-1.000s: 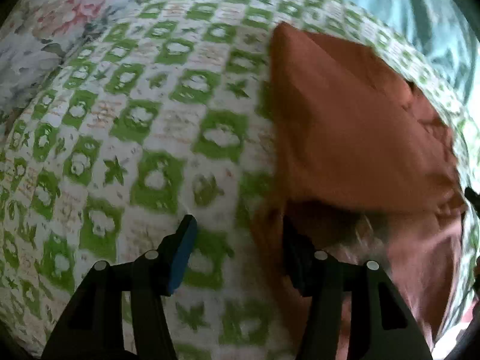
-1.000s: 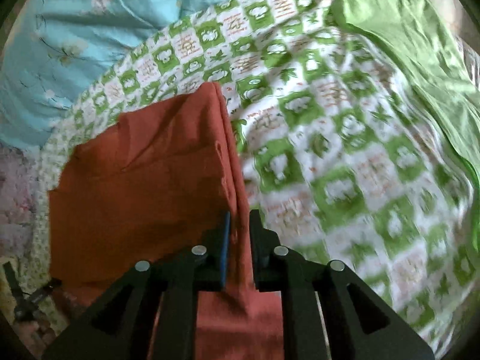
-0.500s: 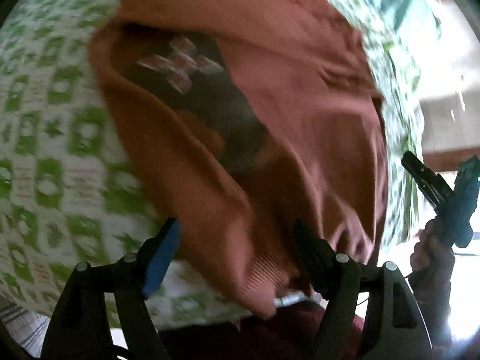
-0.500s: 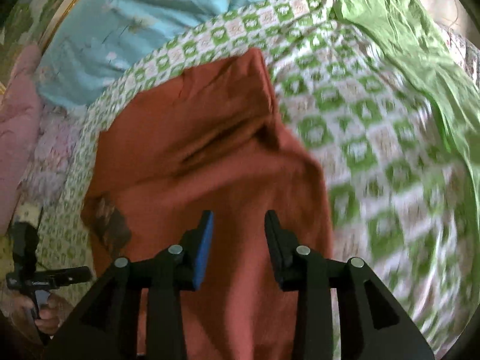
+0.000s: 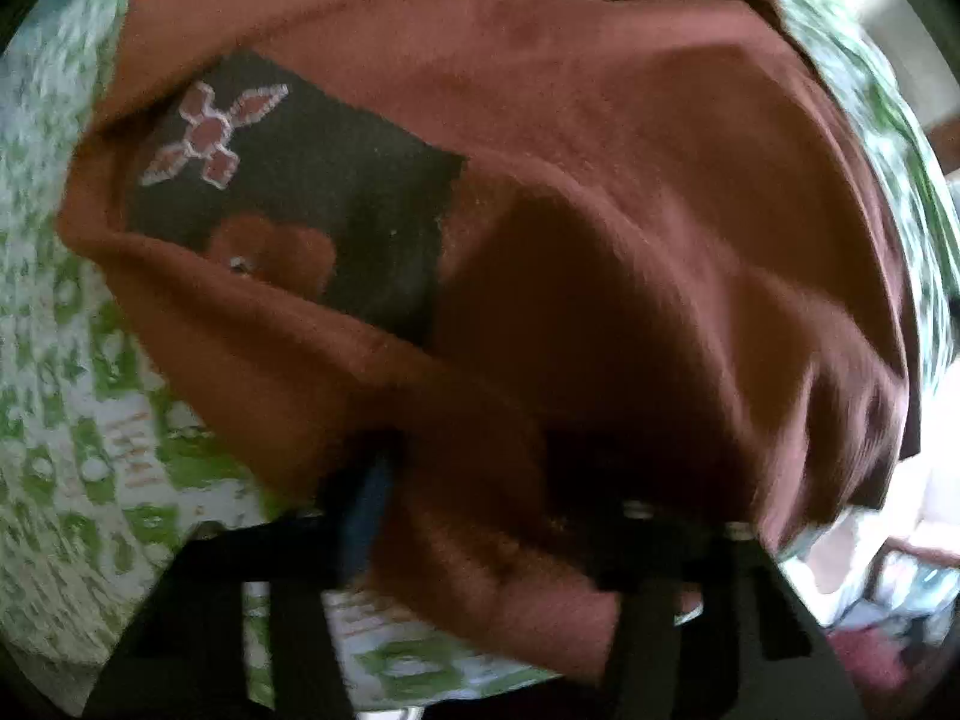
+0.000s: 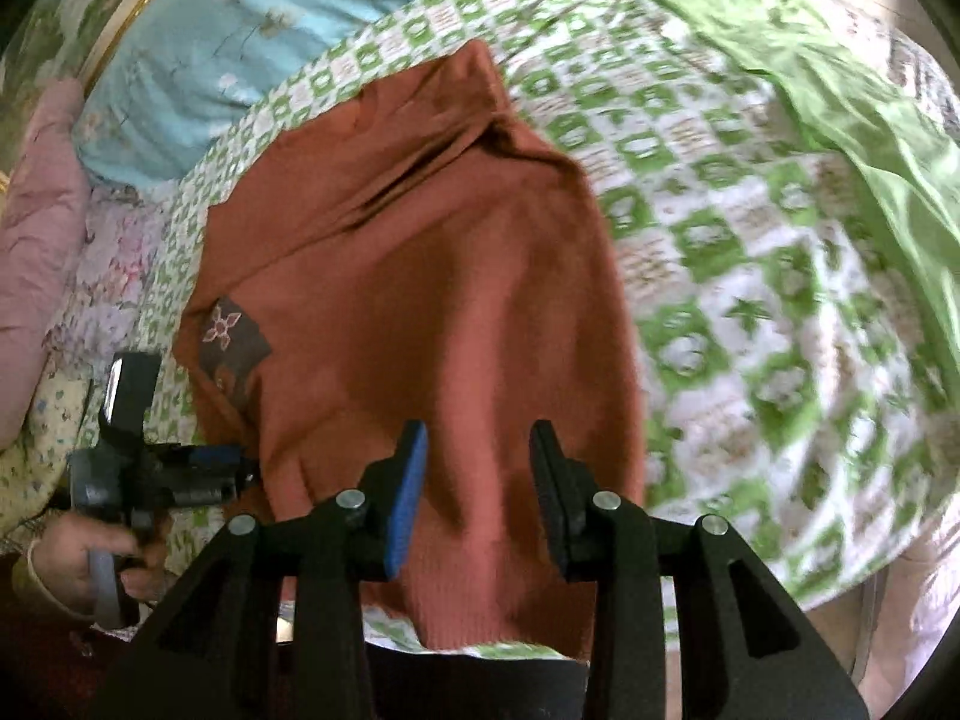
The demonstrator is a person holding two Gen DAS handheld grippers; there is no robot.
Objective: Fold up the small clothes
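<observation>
A rust-orange sweater (image 6: 420,276) with a dark patch bearing a pink flower motif (image 6: 231,345) lies on the green-and-white checked bedspread (image 6: 750,276). My right gripper (image 6: 477,480) is open above the sweater's near hem, holding nothing. In the left wrist view the sweater (image 5: 600,228) fills the frame and its lower edge drapes between and over the jaws of my left gripper (image 5: 480,528); the jaws stand apart with cloth between them. The left gripper also shows in the right wrist view (image 6: 156,468), at the sweater's left edge.
A loose green sheet (image 6: 810,78) lies at the far right of the bed. A light blue floral quilt (image 6: 210,54) and a pink quilt (image 6: 42,228) lie at the far left. The bed's near edge (image 6: 510,654) runs just below the sweater's hem.
My right gripper let go of the sweater's edge, opened and drew back over the hem. My left gripper swung round from the bedspread onto the sweater's lower left edge, and the cloth now drapes over it.
</observation>
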